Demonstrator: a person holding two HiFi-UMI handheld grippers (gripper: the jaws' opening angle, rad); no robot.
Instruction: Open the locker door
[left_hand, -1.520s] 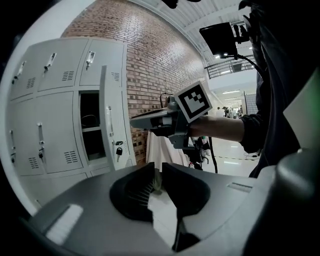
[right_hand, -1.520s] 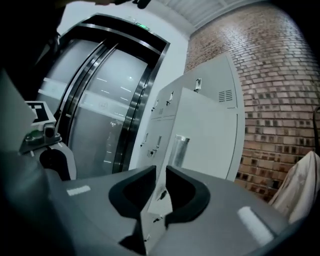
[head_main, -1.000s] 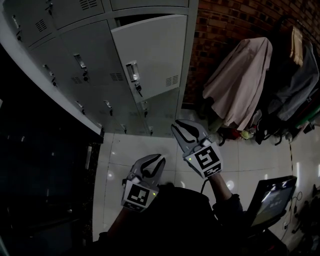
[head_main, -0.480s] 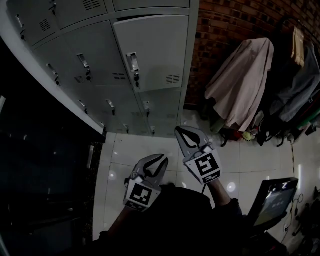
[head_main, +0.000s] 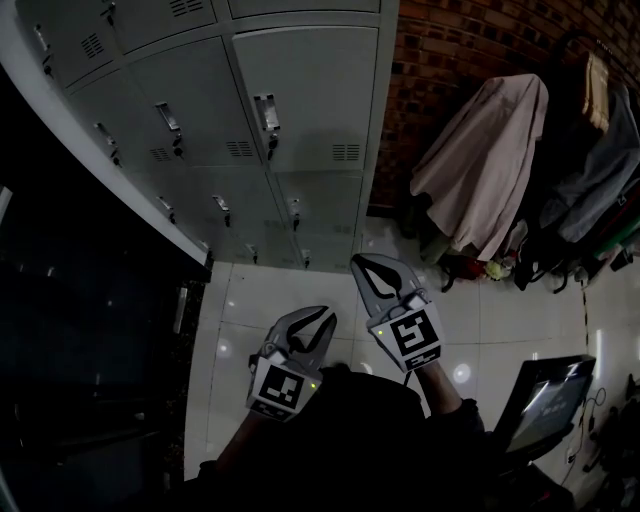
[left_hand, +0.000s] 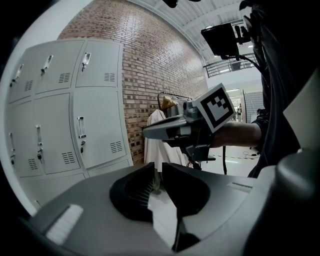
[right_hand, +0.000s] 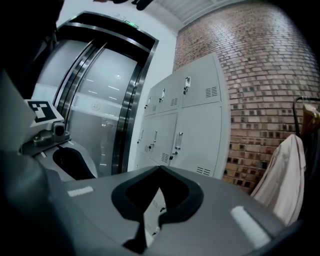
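Observation:
The grey locker door (head_main: 310, 95) in the right column lies flush with its frame, and its metal handle (head_main: 267, 112) is at its left edge. Both grippers hang low over the tiled floor, well short of the lockers. My left gripper (head_main: 322, 315) is shut with nothing in it. My right gripper (head_main: 358, 262), a little higher and nearer the lockers, is also shut and empty. The left gripper view has the door (left_hand: 97, 127) and handle (left_hand: 80, 132) beyond my left gripper (left_hand: 157, 165). In the right gripper view the door (right_hand: 200, 140) stands past my right gripper (right_hand: 160, 167).
A brick wall (head_main: 450, 40) adjoins the lockers on the right. Coats (head_main: 480, 160) hang on a rack beside it. A dark glass and steel doorway (head_main: 90, 330) is at the left. A screen (head_main: 545, 395) sits at lower right. White floor tiles (head_main: 250, 300) lie below.
The locker door, ajar a second ago, has swung back until flush with its frame. Both grippers have stayed low and nearly still.

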